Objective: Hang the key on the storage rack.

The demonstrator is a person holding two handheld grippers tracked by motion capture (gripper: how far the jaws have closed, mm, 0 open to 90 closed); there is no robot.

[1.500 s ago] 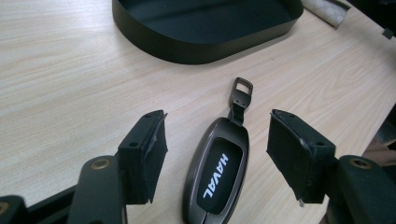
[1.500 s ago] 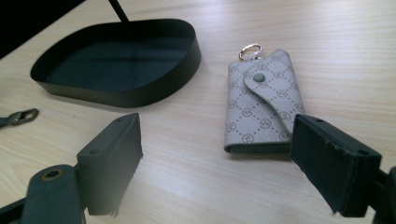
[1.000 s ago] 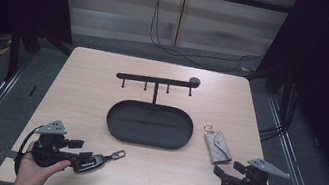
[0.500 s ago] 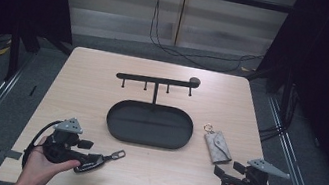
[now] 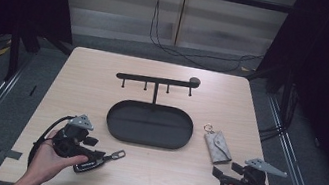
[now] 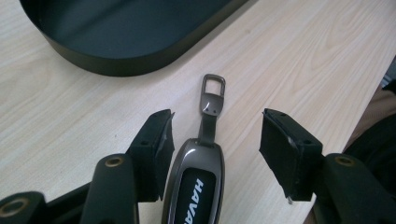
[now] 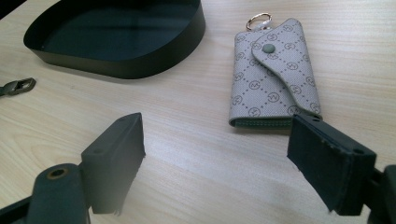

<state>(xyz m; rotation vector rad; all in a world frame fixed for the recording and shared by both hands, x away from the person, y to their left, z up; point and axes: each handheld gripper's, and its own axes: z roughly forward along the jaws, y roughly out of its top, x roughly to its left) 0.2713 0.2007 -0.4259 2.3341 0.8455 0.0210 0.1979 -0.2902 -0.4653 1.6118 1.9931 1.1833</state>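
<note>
Between spread left tongs point(image 6: 215, 140): key fob point(image 6: 196, 179), loop toward tray point(image 6: 140, 51).

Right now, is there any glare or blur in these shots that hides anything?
High view: table evenly lit, surroundings dark. Left gripper view: sharp, with a glossy highlight on the key fob. Right gripper view: key pouch crisp, near jaws soft and blurred at the bottom.

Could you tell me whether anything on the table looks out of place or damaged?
Nothing stands out. The key fob and the patterned key pouch lie flat on the table, outside the black tray, and the hook stand stands upright. No visible damage or spill.
</note>
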